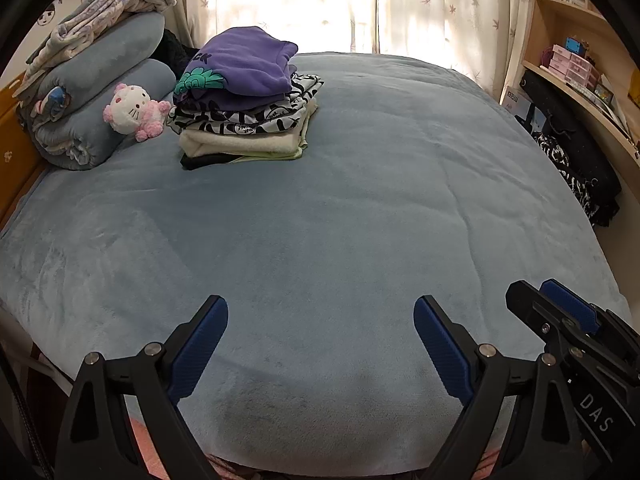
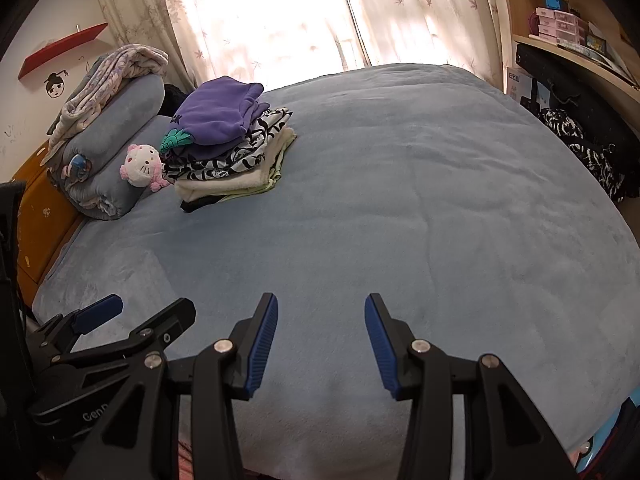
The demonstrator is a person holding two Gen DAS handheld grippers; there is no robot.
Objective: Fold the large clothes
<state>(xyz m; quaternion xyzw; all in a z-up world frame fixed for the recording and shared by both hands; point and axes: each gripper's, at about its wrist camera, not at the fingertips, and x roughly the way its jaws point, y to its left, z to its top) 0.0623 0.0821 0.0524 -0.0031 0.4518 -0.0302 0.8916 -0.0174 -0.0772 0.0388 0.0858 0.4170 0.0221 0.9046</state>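
Note:
A stack of folded clothes [image 1: 244, 112] sits on the far left of the blue bed cover [image 1: 360, 220], with a purple garment [image 1: 248, 64] on top. It also shows in the right wrist view [image 2: 228, 152]. My left gripper [image 1: 320, 316] is open and empty above the near edge of the bed. My right gripper [image 2: 321, 312] is open and empty beside it. The right gripper shows at the lower right of the left wrist view [image 1: 560, 316]; the left gripper shows at the lower left of the right wrist view [image 2: 136, 316]. No unfolded garment lies on the bed.
Rolled blue bedding [image 1: 100, 92] with a patterned blanket on it and a pink-white plush toy [image 1: 134, 112] lie left of the stack. Black and patterned clothes [image 1: 572, 168] hang off the right side. Wooden shelves [image 1: 576, 40] stand right; curtains [image 1: 320, 0] hang behind.

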